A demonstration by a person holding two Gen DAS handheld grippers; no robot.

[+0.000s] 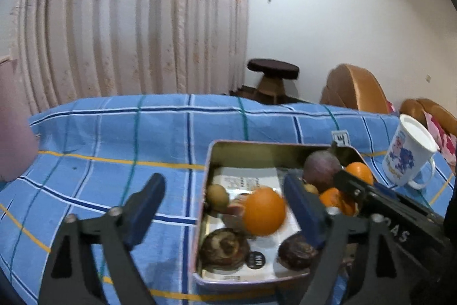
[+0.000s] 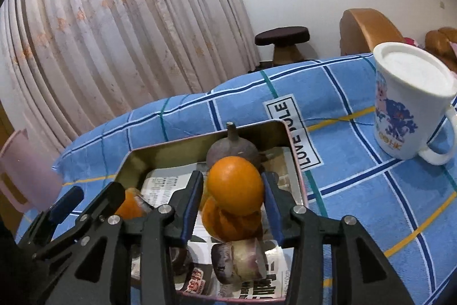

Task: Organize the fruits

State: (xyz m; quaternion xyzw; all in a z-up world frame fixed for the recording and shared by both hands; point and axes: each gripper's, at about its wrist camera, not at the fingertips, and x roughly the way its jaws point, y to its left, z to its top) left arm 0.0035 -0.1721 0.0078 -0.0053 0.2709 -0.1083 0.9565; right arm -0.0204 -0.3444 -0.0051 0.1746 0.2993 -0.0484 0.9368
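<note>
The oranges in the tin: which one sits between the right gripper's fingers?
The whole orange nearest the tin's far right corner, in front of the stemmed purple fruit. Blue pads flank it. The other oranges lie lower, outside those fingers.

We see a rectangular metal tin (image 1: pixel 212 159) lined with printed paper, on it a blurred orange (image 1: pixel 264 210), small green-brown fruit (image 1: pixel 217 197), two dark wrinkled fruits (image 1: pixel 224 249), purple stemmed fruit (image 2: pixel 233 149) at far wall, another orange (image 2: pixel 234 185) stacked on orange pieces.
</note>
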